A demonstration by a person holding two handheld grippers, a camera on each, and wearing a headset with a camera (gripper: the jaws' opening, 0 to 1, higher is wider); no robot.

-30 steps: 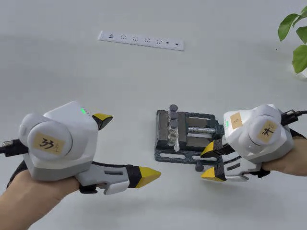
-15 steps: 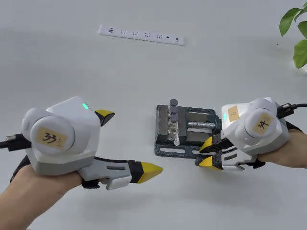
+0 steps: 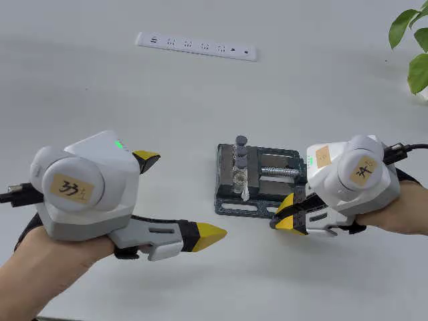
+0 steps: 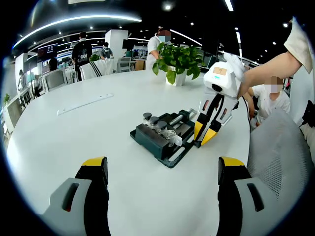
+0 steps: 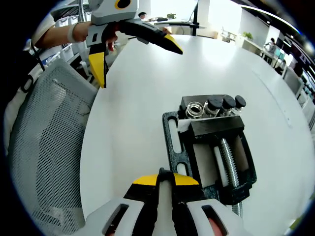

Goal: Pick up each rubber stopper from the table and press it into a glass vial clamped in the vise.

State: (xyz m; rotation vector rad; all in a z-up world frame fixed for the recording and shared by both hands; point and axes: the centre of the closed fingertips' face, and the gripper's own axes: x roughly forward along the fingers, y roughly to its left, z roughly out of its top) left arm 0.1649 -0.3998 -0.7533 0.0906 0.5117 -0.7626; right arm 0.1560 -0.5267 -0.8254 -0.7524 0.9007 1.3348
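Grabbing what looks like the last rubber stopper (image 5: 165,172) beside vise (image 3: 264,190).
My right gripper (image 3: 284,214) pinches it, left gripper (image 3: 184,196) wide open, empty; next I lift to unstoppered vial (image 5: 194,109).

white power strip (image 3: 195,47), potted plant (image 4: 178,60), mesh chair (image 5: 44,147)

White round surface (image 3: 80,87). Power strip (image 3: 196,47) at 12 o'clock; potted plant (image 3: 413,47) at 2 o'clock. Grey mesh chair (image 4: 280,152) at the surface edge. Ceiling light strips (image 4: 74,20) overhead.
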